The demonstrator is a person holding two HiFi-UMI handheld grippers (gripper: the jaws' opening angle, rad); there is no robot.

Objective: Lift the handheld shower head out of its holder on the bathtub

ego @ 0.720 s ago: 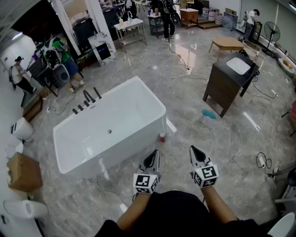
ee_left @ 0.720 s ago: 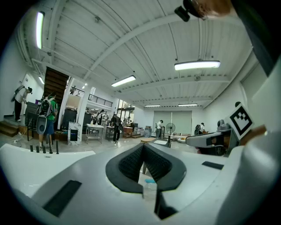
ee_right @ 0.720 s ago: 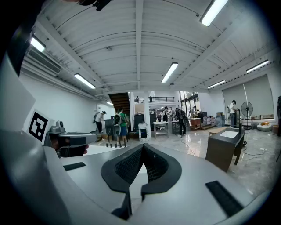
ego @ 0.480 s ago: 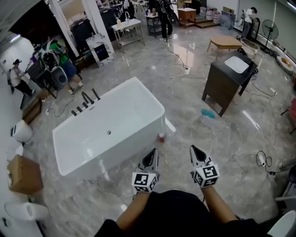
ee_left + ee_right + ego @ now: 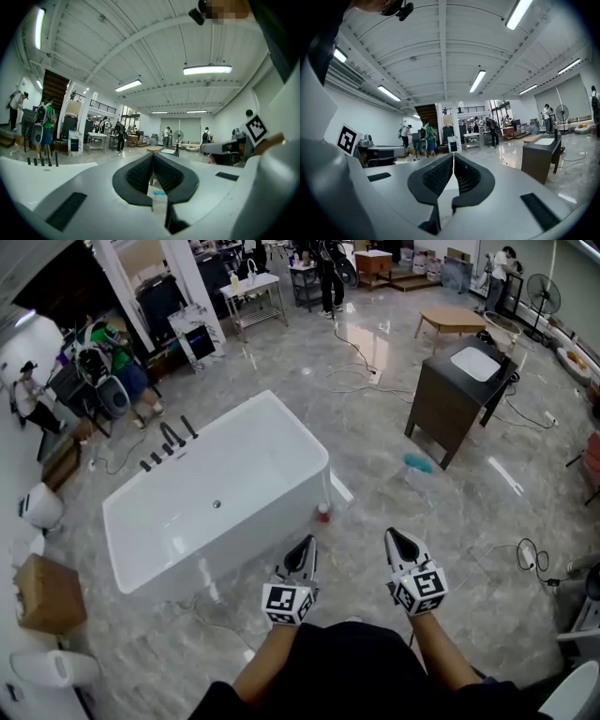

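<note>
Marble-floored hall, bathtub left. Shower head seemingly seated at far rim; nothing begun. Left gripper, right gripper closed, empty.

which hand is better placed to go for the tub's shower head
Left, probably: the left hand-held gripper is nearer the bathtub than the right hand-held gripper, and the black fittings stand at its far left rim.

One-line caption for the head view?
Shut, empty left gripper and right gripper held short of the white bathtub.
</note>
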